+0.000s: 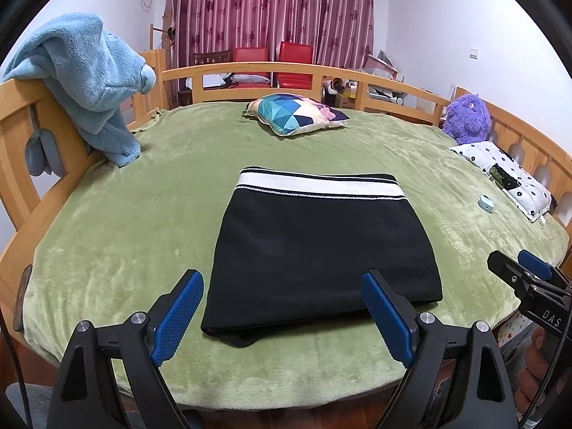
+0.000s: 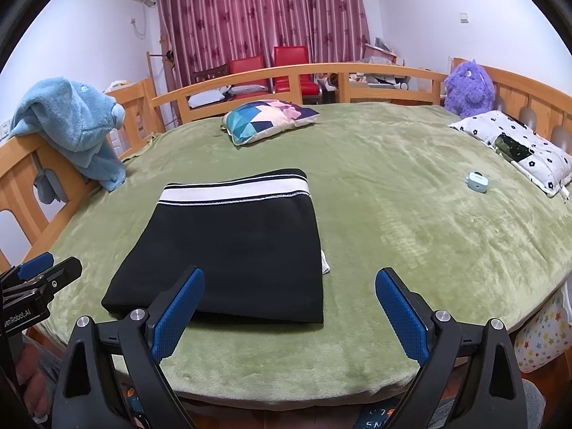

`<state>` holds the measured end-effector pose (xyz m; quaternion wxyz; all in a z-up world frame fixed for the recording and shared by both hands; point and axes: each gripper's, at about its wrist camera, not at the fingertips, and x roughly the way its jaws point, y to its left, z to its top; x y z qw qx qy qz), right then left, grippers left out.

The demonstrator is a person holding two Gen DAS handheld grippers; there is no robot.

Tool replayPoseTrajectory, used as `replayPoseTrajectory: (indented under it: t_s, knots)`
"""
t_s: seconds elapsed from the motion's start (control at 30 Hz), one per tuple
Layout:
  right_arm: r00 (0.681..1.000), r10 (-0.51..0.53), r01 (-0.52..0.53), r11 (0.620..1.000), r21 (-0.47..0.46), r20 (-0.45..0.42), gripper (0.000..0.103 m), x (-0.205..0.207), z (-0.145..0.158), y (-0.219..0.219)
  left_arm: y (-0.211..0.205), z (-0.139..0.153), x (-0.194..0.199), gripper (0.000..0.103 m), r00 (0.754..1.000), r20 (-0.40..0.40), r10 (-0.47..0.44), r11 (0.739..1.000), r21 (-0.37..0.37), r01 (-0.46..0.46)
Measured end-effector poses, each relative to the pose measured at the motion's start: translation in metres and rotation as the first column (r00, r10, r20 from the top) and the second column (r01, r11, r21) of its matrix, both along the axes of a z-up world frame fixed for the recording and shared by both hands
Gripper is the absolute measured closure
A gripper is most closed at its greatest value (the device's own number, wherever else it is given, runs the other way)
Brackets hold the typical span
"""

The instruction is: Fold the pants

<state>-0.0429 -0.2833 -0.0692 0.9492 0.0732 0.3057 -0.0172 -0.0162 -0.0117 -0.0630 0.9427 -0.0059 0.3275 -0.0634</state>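
The black pants (image 1: 321, 250) lie folded into a flat rectangle on the green blanket (image 1: 143, 214), their white waistband with black stripes at the far edge. They also show in the right wrist view (image 2: 232, 246). My left gripper (image 1: 282, 286) is open and empty, held just in front of the pants' near edge. My right gripper (image 2: 289, 286) is open and empty, near the pants' near right corner. The right gripper's fingers (image 1: 514, 271) show at the right edge of the left wrist view; the left gripper's fingers (image 2: 50, 271) show at the left edge of the right wrist view.
A patterned cushion (image 1: 296, 112) lies at the far side. A blue plush towel (image 1: 82, 82) hangs on the wooden bed rail (image 1: 14, 132) at left. A purple plush toy (image 2: 468, 85), a floral pillow (image 2: 518, 146) and a small blue case (image 2: 477, 181) are at right.
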Motion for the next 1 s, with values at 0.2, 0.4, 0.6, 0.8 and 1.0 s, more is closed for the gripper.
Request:
replayPoseTrajectory:
  t_s: [0.2,0.4,0.6,0.8,1.0]
  knots:
    - [1.000,-0.004,0.004,1.000,-0.004,-0.004,0.008,0.0003,-0.0018,-0.0013,-0.0006,0.0000,0.0001,0.013,1.000,-0.001,0.000,1.000,0.000,0.000]
    - [1.000,-0.009,0.009,1.000,-0.005,-0.007,0.008,0.0005,-0.0020,-0.0010,-0.0001,-0.0009,-0.0015,0.013,1.000,-0.001,0.008,1.000,0.000,-0.008]
    - [1.000,-0.009,0.009,1.000,-0.008,-0.010,0.008,0.0015,-0.0031,-0.0020,0.0016,-0.0010,-0.0005,0.013,1.000,-0.001,0.008,1.000,0.000,-0.008]
    - [1.000,-0.010,0.010,1.000,-0.006,-0.010,0.008,0.0016,-0.0038,-0.0033,0.0015,-0.0010,-0.0008,0.013,1.000,-0.002,0.007,1.000,0.001,-0.007]
    - [1.000,-0.015,0.015,1.000,-0.003,-0.011,0.008,0.0019,-0.0047,-0.0042,0.0014,-0.0012,-0.0009,0.013,1.000,-0.001,0.010,1.000,0.002,-0.010]
